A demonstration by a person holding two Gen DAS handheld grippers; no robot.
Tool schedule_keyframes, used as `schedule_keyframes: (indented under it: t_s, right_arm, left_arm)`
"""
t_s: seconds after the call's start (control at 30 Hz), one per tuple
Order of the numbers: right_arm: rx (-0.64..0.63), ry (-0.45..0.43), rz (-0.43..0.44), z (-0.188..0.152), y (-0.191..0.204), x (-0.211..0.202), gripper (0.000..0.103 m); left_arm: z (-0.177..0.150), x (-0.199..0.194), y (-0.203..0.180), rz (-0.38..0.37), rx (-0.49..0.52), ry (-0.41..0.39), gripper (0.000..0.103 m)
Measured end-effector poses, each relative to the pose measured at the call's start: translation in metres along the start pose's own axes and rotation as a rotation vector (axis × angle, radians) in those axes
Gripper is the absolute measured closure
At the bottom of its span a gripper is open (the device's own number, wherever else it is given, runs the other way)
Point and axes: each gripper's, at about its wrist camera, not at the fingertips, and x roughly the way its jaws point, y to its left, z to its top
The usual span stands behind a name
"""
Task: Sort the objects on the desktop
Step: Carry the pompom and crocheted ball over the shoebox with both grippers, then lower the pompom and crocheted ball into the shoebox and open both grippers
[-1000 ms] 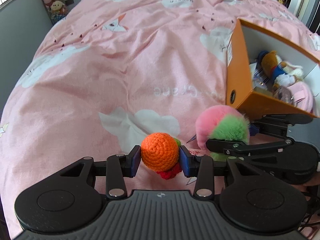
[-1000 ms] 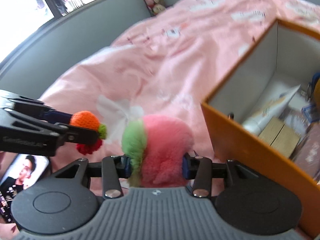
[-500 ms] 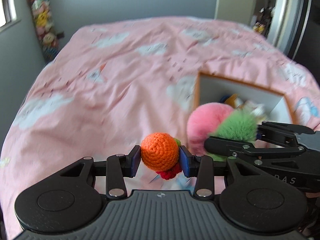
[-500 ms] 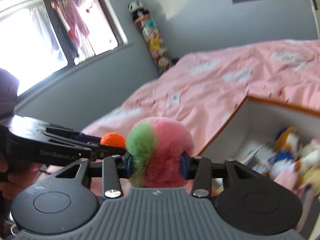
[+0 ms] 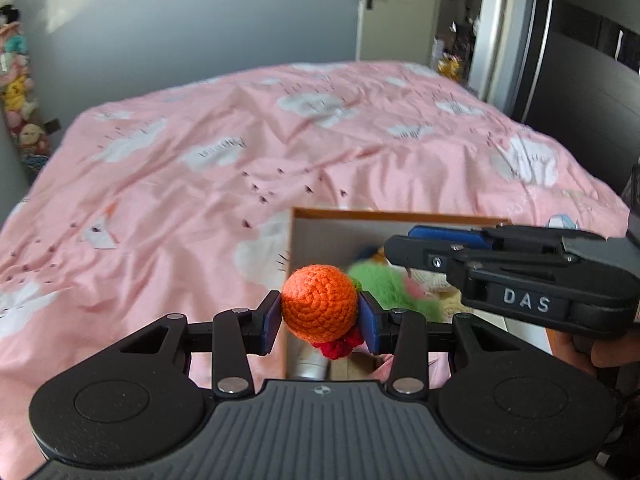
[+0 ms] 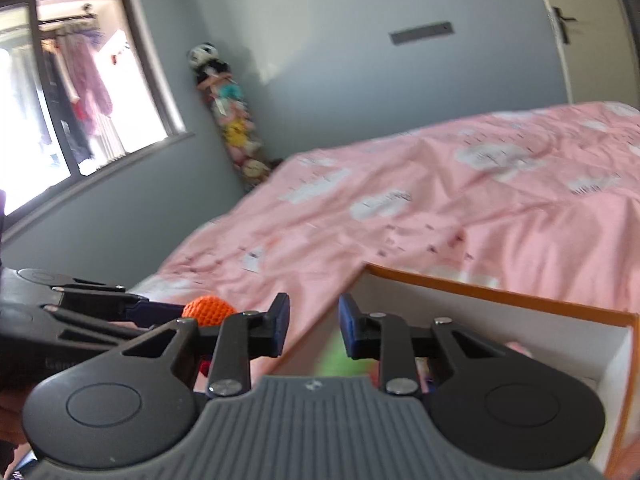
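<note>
My left gripper (image 5: pixel 319 317) is shut on an orange crochet ball (image 5: pixel 319 307) with a red crochet bit under it, held over the near left corner of the orange box (image 5: pixel 396 214). My right gripper (image 6: pixel 311 326) is open and empty above the box (image 6: pixel 496 298). The pink and green pompom (image 5: pixel 380 283) is a blurred shape inside the box below the right gripper (image 5: pixel 404 246); it shows as a green blur in the right wrist view (image 6: pixel 340 360). The orange ball also shows at the left of that view (image 6: pixel 208 310).
The box stands on a bed with a pink cloud-print cover (image 5: pixel 200 168) and holds several toys and a white tube (image 5: pixel 310 368). A hanging column of plush toys (image 6: pixel 230 120) is on the grey wall. A window (image 6: pixel 60 100) is at the left.
My right gripper has opened and let go of the pompom, which is dropping into the box. Both grippers have risen and moved over the box. The left keeps hold of the orange ball.
</note>
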Motion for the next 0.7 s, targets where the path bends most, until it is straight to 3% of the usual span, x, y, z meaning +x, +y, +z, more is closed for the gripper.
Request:
schedule_keyframes:
  t_s: [0.4, 0.7]
  right_arm:
    - [0.047, 0.077, -0.116, -0.017, -0.039, 0.015, 0.072]
    - [0.046, 0.126, -0.155, -0.029, -0.052, 0.019, 0.072]
  left_arm:
    - [-0.008, 0.051, -0.019, 0.001, 0.085, 0.081, 0.056]
    - [0.004, 0.089, -0.034, 0.017, 0.136, 0.076, 0.056]
